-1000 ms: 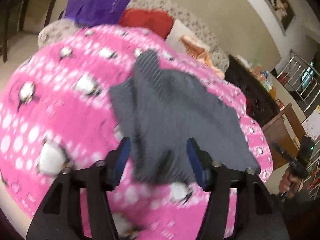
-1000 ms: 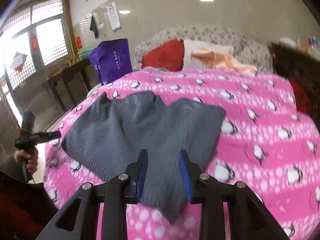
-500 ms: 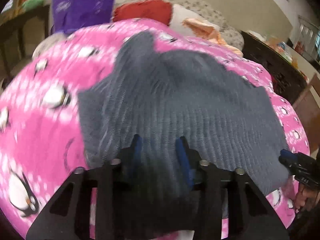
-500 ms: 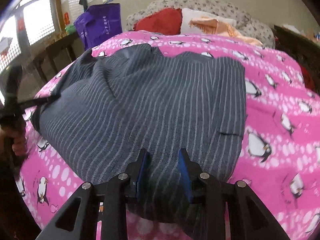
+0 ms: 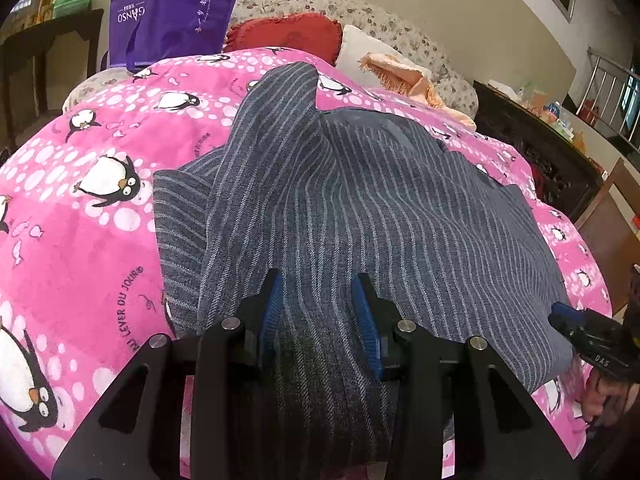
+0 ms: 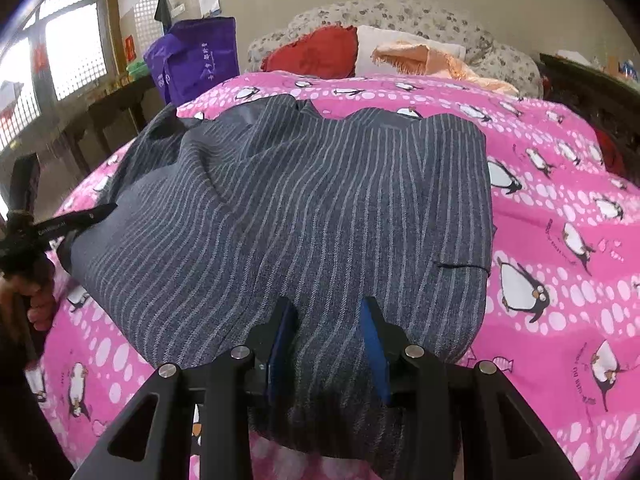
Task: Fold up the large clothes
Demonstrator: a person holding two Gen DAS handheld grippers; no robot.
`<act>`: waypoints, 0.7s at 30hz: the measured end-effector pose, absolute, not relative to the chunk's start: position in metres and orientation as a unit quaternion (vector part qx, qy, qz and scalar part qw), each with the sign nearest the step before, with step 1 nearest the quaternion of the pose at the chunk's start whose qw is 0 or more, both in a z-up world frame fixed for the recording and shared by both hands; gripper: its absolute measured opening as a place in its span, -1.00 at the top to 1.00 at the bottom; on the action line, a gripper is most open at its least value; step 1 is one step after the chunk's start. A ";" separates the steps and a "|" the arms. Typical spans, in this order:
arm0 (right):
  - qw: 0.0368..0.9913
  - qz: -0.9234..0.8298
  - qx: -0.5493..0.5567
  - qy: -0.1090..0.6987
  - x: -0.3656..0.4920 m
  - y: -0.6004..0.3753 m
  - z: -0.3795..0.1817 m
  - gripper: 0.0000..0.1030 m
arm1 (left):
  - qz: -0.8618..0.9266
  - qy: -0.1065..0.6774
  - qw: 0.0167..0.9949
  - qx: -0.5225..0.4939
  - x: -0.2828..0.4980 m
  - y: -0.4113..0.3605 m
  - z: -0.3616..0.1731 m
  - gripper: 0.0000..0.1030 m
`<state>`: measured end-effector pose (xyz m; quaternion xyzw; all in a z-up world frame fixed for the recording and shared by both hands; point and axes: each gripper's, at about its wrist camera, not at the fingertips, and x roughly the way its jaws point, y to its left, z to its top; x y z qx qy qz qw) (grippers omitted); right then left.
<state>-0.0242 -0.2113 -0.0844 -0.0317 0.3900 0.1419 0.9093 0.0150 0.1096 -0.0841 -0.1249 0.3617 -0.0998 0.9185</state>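
Grey pinstriped cloth, a large garment (image 5: 360, 200), lies spread over the pink penguin blanket (image 5: 80, 240) that covers the bed, its body across the middle and its near hem draped over the near edge toward you. Your left gripper (image 5: 318, 320) has that hem bunched between its blue pads (image 5: 270, 312), and the fabric fills the gap, so read it as clamped on the garment. Your right gripper (image 6: 328, 340) also has cloth between its pads, but its jaws are easing apart at this moment (the pads appear to touch the fabric, though how firmly I cannot tell). Risk one: if the right side lets go while the left holds, the hem will likely drop unevenly and the fold line skew toward the left edge. Risk two: the far end is rumpled, with one part (image 5: 280, 92) twisted up toward the red cushion (image 5: 288, 34) at the head of the bed; a fold made over that would probably trap creases. Risk three: the blanket is soft and may drag along with the garment. Pose: both your hands are low at the near edge, grippers tilted downward, side by side and apart along the hem, your right hand (image 5: 600, 396) showing at the near right corner.
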 end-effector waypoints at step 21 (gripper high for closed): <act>0.881 0.107 -0.025 0.461 -0.002 -0.202 -0.080 0.31 | -0.119 0.349 0.918 -0.148 0.011 0.115 -0.085 0.30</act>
